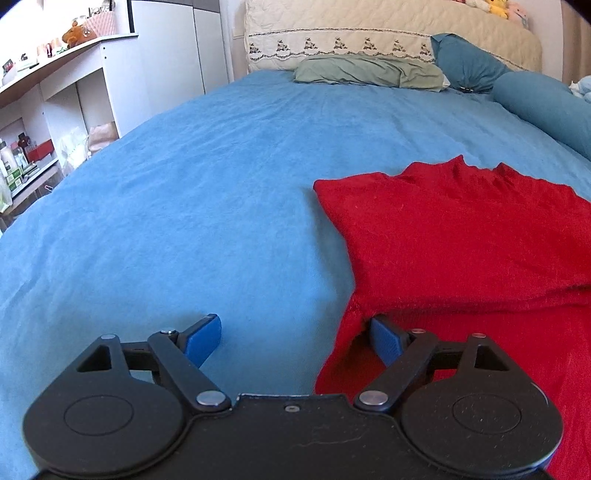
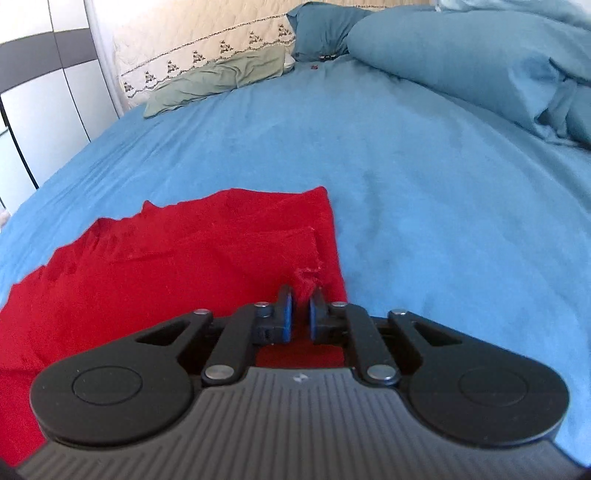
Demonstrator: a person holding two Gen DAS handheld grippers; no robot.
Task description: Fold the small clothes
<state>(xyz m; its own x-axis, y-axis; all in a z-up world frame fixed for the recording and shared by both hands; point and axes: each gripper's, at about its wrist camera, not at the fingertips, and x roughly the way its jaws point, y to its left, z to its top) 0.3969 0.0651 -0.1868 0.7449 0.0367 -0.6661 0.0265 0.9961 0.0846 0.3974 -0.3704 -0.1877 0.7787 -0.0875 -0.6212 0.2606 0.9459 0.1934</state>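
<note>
Nearest the lens in the left wrist view, the left gripper (image 1: pixel 295 338) is seen with its jaws spread wide and nothing between them; one blue pad (image 1: pixel 203 341) is poised over the blue bedsheet (image 1: pixel 166 206) and the other sits at the near left edge of the red garment (image 1: pixel 454 236), though contact with the cloth cannot be confirmed. The garment is laid on the sheet to the right of this gripper, its far edge notched like a neckline and a fold line crossing it just beyond the pad. In the right wrist view, the right gripper (image 2: pixel 300 308) is seen with its jaws drawn close together, and a small raised tuft of the red garment (image 2: pixel 155 280) is pinched between the blue pads (image 2: pixel 286 314) near the cloth's right edge. A smaller folded layer is seen lying on top of the garment just beyond that tuft. At the head of the bed a green pillow (image 1: pixel 369 72) is laid flat in front of a cream quilted headboard cover (image 1: pixel 369 33), with dark blue pillows (image 2: pixel 461 55) piled to the right. White shelving (image 1: pixel 55 92) is seen left of the bed.
</note>
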